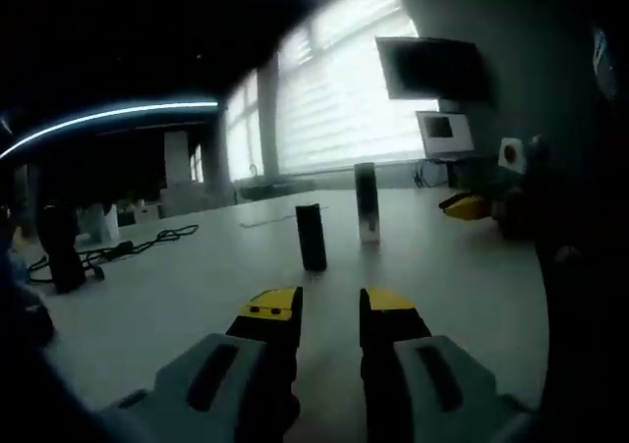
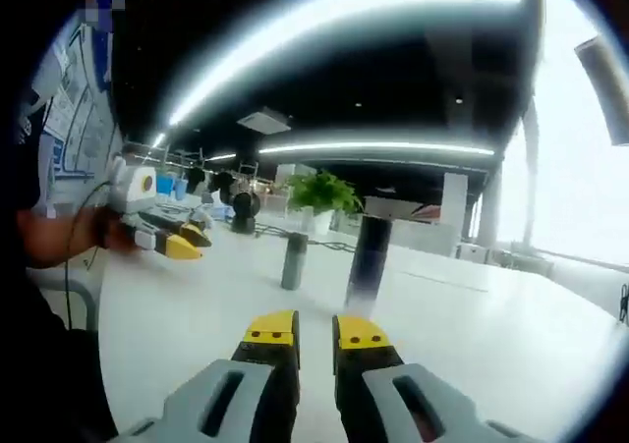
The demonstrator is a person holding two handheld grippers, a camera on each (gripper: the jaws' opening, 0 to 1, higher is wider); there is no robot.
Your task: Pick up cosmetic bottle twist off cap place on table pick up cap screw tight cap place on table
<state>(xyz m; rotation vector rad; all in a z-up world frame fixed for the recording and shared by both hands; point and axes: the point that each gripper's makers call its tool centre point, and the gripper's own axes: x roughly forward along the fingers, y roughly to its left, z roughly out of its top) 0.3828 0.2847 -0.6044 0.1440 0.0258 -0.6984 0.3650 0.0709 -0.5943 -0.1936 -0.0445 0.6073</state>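
Above the table (image 1: 197,296), both grippers (image 1: 329,310) (image 2: 314,335) hover level, slightly spread, facing the bottle (image 1: 367,202).

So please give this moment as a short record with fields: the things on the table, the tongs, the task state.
bottle: tall dark cosmetic bottle upright on white table
cap: shorter dark cylinder, upright, apart from the bottle
left tongs: open, holding nothing
right tongs: narrow gap, holding nothing
background: potted plant

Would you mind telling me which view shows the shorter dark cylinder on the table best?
The left gripper view: the short dark cylinder stands clear against the pale table, ahead of the tool. The right gripper view shows it smaller and greyer.
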